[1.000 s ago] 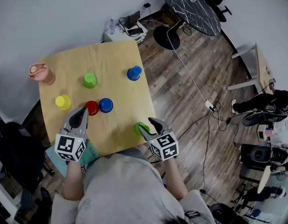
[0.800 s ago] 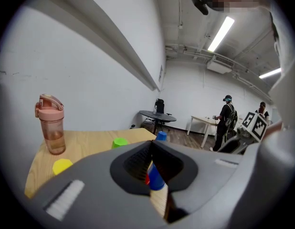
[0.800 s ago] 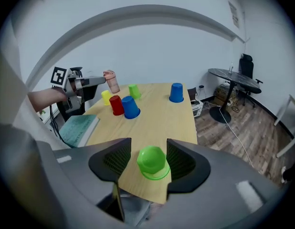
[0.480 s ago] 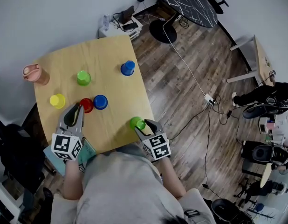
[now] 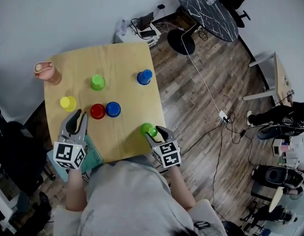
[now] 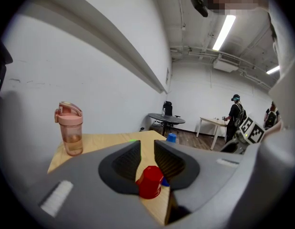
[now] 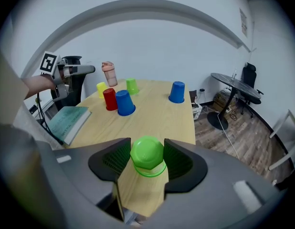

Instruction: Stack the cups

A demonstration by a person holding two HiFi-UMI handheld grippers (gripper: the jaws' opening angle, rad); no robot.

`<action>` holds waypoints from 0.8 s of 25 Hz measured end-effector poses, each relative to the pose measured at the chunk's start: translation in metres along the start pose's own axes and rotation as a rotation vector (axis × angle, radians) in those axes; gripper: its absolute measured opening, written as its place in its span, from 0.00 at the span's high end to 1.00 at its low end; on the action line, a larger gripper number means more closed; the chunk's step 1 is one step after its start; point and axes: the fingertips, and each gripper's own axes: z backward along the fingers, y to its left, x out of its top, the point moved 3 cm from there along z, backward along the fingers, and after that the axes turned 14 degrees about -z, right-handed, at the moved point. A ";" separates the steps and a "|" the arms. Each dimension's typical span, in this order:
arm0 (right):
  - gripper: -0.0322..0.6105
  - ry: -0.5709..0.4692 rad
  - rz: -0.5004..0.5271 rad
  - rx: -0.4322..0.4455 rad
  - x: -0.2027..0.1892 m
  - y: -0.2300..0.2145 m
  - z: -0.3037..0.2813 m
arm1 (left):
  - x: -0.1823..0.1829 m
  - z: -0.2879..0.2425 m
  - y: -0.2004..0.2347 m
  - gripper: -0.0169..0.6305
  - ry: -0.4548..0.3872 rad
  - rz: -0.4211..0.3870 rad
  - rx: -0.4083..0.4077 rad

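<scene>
Low at centre frame, the right tool (image 5: 154, 132) stands spread around the near green cup (image 5: 147, 129) at the table (image 5: 122, 68) edge, not yet pinching. Close squarely on its sides, then lift straight. The left tool (image 5: 78, 118), empty, is opening.

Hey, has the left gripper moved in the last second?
Yes. The left gripper has drawn leftward off the red cup, leaving a gap between them. Its jaws are opening, gripping nothing.

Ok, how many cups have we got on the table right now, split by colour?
Green cups: 2
Blue cups: 2
Yellow cup: 1
Red cup: 1
Total: 6 cups
</scene>
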 end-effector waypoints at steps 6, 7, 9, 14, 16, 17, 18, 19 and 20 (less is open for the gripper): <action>0.61 -0.046 0.035 0.040 0.053 0.015 -0.035 | -0.010 0.010 0.013 0.78 0.024 0.020 0.041; 0.61 -0.047 0.049 0.045 0.060 0.018 -0.043 | -0.012 0.012 0.014 0.77 0.030 0.022 0.046; 0.61 -0.042 0.069 0.058 0.074 0.026 -0.057 | -0.015 0.017 0.016 0.75 0.040 0.030 0.056; 0.61 -0.017 0.093 0.072 0.094 0.041 -0.085 | -0.023 0.032 0.026 0.73 0.059 0.048 0.099; 0.61 -0.017 0.097 0.077 0.101 0.047 -0.091 | -0.027 0.039 0.033 0.72 0.066 0.057 0.120; 0.61 -0.018 0.100 0.082 0.104 0.050 -0.094 | -0.030 0.043 0.037 0.72 0.070 0.061 0.131; 0.61 -0.020 0.104 0.087 0.106 0.053 -0.096 | -0.032 0.045 0.041 0.72 0.074 0.067 0.141; 0.61 -0.020 0.110 0.092 0.107 0.056 -0.098 | -0.035 0.048 0.044 0.72 0.076 0.073 0.150; 0.61 -0.020 0.115 0.095 0.108 0.058 -0.099 | -0.037 0.049 0.047 0.71 0.077 0.080 0.158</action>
